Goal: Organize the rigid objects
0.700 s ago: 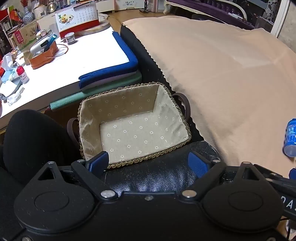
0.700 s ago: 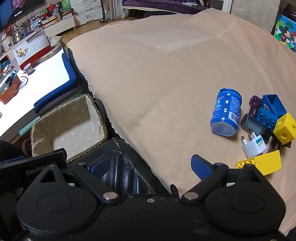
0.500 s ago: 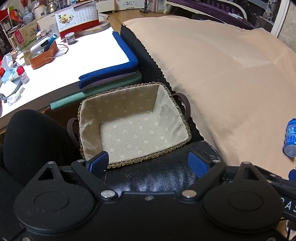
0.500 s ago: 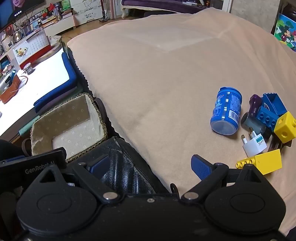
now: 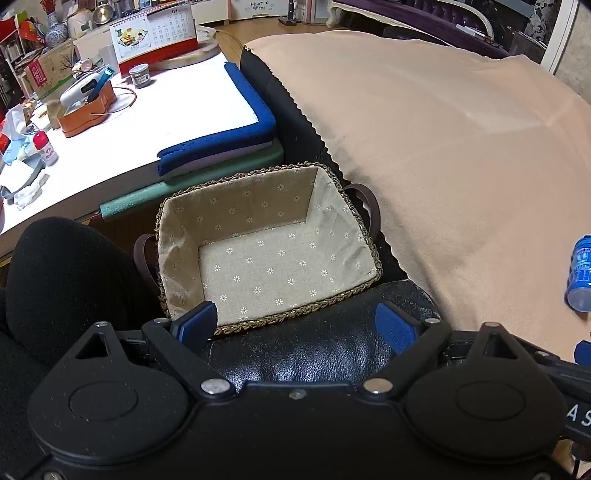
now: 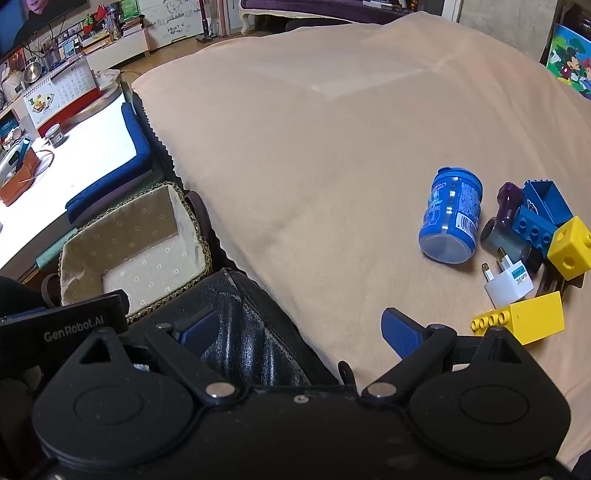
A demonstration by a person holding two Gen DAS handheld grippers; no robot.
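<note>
Two grippers hang over the near edge of a bed, both tilted steeply down, both spread wide with nothing between the blue pads. The left gripper [image 5: 295, 321] hovers above a black leather cushion [image 5: 295, 354], just short of the fabric-lined basket [image 5: 258, 206]. The right gripper [image 6: 299, 326] sits over the seam where that cushion meets the beige blanket [image 6: 332, 147].

Readable writing is scarce. The side plate of the left gripper, seen from the right wrist, reads "GenRobot.AI". A desk calendar [image 5: 153, 31] on the white table [image 5: 177, 99] shows "01" above its grid. A white cabinet far behind carries "HEART YOU" in small letters. The label on the blue can [image 6: 451, 218] is too blurred to read beyond a barcode patch.

The can lies on its side on the blanket, its long axis running away from the camera and slightly left, base toward the viewer, cap at the far end. Right of it, touching one another, lie a dark cylinder [image 6: 506, 238], a purple piece [image 6: 509, 199], a blue brick [image 6: 535, 225] with a blue open block [image 6: 546, 195] behind it, and a yellow cube [image 6: 570, 240]. Nearer lie a white plug adapter [image 6: 508, 282], prongs pointing up-left, and a yellow brick [image 6: 524, 319], studs facing left. The basket stands to the left, off the blanket, well apart from the pile.
</note>
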